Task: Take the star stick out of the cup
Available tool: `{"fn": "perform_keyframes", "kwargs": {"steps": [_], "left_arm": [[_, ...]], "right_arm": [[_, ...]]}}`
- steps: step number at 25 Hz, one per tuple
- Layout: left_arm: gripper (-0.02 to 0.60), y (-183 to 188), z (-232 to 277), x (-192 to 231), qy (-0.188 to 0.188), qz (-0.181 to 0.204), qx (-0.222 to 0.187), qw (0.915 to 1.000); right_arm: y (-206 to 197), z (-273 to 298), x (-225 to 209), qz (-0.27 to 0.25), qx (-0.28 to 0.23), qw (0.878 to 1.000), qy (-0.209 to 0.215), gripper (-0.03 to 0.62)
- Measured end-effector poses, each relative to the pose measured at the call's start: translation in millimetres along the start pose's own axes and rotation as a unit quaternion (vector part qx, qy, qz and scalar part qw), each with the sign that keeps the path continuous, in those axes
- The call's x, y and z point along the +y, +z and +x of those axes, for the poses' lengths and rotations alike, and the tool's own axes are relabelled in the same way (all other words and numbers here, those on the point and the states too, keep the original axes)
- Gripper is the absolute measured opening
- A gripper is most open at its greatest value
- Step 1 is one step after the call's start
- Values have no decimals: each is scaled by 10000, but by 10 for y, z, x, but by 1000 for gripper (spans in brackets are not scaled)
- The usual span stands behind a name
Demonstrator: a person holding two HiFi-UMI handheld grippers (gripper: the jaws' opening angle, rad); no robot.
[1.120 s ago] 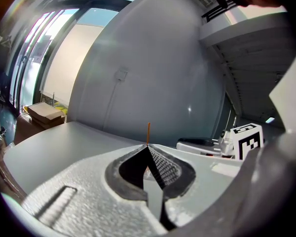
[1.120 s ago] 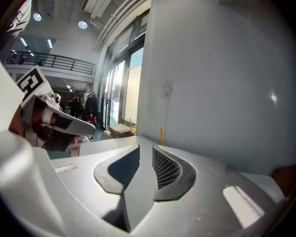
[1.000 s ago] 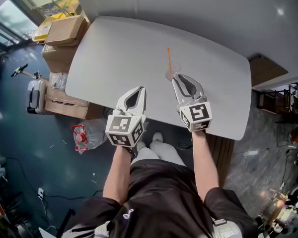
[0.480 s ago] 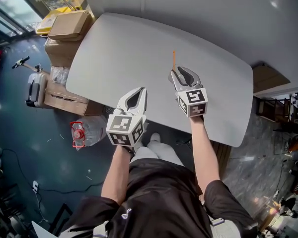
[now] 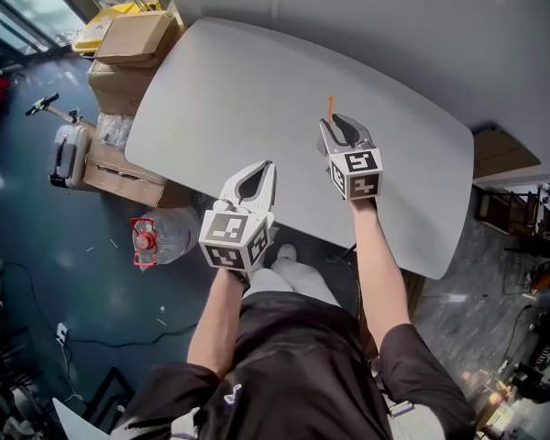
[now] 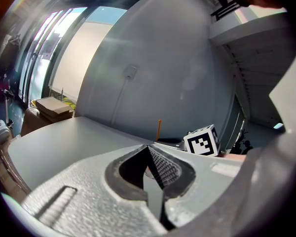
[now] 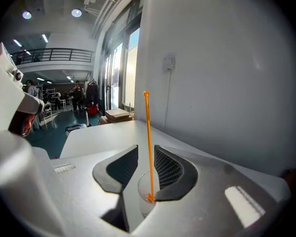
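Observation:
A thin orange star stick (image 7: 148, 132) stands upright in a small clear cup (image 7: 144, 201) on the grey table (image 5: 229, 90). My right gripper (image 7: 146, 148) is open, and its jaws have just been opening. The stick and the cup stand between them, the stick close to the right pad, and nothing is gripped. From the head view, only the stick's top (image 5: 330, 108) shows past the right gripper (image 5: 341, 120), which hides the cup. My left gripper (image 5: 268, 165) is shut and empty over the table's near edge. In the left gripper view, its tips (image 6: 149, 147) meet, with the stick (image 6: 159, 130) beyond.
A wall runs just behind the table's far edge. Cardboard boxes (image 5: 133, 39), a suitcase (image 5: 71, 154) and a red item (image 5: 145, 241) lie on the floor at the left. A wooden cabinet (image 5: 504, 154) stands off the table's right end.
My right gripper has moved forward over the table to the stick, and the cup, visible a second ago, is now hidden under it. The left gripper has stayed put.

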State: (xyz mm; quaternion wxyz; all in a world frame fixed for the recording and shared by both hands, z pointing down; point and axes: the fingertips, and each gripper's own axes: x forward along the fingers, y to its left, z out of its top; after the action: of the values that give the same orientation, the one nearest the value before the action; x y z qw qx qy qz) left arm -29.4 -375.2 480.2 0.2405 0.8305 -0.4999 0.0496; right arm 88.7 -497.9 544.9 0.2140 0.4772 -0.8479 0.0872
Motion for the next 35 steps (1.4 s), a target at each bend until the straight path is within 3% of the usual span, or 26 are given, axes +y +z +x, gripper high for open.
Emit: {"fn": "perform_keyframes", "kwargs": {"steps": [9,20,26,35], "left_arm": [[3,-53,-9,-6,12,-38,52,10000],[3,-60,-35,-139,-189,-16,-2,9998],[3,-91,-68,-264,-350,-15,-15,9994],[3,-84,-97,-555,-686,-57,-125,9975]], "right_arm": [[-64,57,-45,-46,117,9998,-162,21],[371,-329,-19,233,-597,9976,-266,20],[671,-702,-74,626,-1115,9909,-411,20],[1102,-1305,61,634,-1748,9817,-409,20]]}}
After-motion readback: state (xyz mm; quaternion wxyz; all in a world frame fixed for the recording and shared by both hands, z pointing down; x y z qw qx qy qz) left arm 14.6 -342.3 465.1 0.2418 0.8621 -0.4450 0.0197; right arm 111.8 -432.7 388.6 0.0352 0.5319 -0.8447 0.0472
